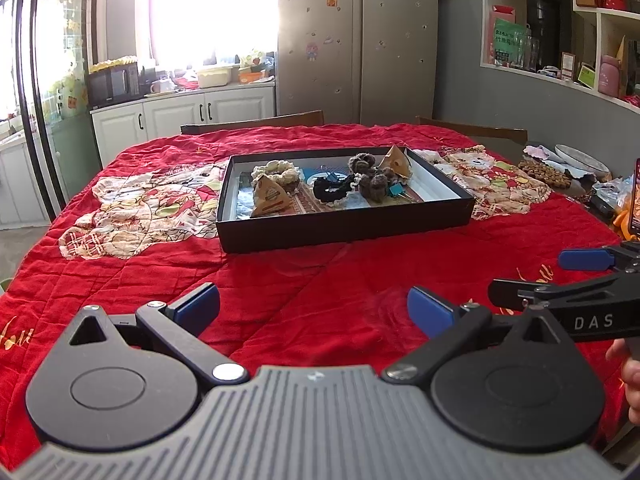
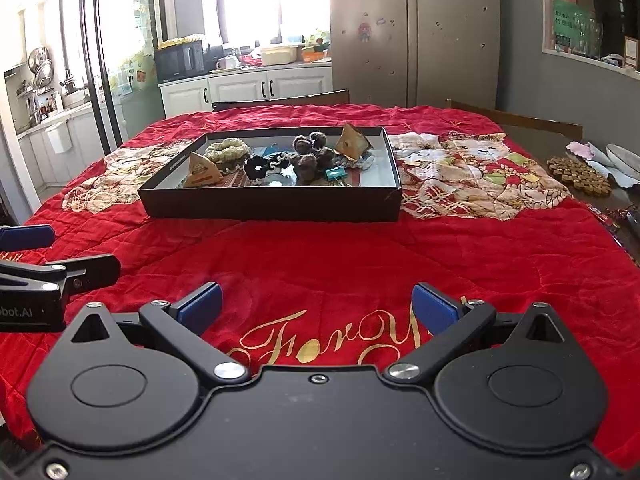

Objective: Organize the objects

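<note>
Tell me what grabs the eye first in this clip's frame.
The bright red quilt with cartoon patches covering the table stands out most. On it, towards the far side, sits a shallow black tray holding scrunchies, a teal clip and small triangular packets. Both grippers, left and right, hover open near the front edge.

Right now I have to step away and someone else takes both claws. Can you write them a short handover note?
Left claw: open, holding nothing, low over the red quilt.
Right claw: open, holding nothing, beside the left one.
Black tray: mid-table, holding two triangular packets, a cream scrunchie, a black scrunchie, a brown fuzzy scrunchie and a teal binder clip.
Done: these items sit in the tray.
Left: whether they need sorting cannot be told; neither claw is near the tray.
</note>
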Action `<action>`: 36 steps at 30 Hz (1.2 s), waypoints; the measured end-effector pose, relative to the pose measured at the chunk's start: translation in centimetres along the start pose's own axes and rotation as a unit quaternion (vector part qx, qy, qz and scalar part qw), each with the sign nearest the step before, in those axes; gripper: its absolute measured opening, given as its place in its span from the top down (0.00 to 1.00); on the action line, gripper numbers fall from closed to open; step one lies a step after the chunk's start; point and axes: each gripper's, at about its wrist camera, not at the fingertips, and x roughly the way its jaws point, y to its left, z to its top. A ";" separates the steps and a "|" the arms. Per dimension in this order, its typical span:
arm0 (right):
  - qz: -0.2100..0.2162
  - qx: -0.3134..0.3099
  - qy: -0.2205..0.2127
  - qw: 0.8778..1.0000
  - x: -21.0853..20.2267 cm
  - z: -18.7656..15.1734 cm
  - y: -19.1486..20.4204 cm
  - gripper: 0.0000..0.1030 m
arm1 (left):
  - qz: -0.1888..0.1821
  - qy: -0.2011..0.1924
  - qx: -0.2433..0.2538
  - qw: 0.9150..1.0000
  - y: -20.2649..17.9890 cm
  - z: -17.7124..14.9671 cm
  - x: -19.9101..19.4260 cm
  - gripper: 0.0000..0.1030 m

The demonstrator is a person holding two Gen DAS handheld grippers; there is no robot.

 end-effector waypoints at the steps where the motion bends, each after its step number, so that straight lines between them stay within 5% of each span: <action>1: 0.000 0.000 0.000 1.000 0.0 0.0 0.0 0.02 | 0.000 -0.001 0.000 1.000 0.0 0.0 0.0 0.00; 36: 0.004 0.004 0.017 1.000 0.8 -0.4 0.0 0.02 | -0.029 0.011 -0.009 0.999 -0.1 -0.4 0.7 0.00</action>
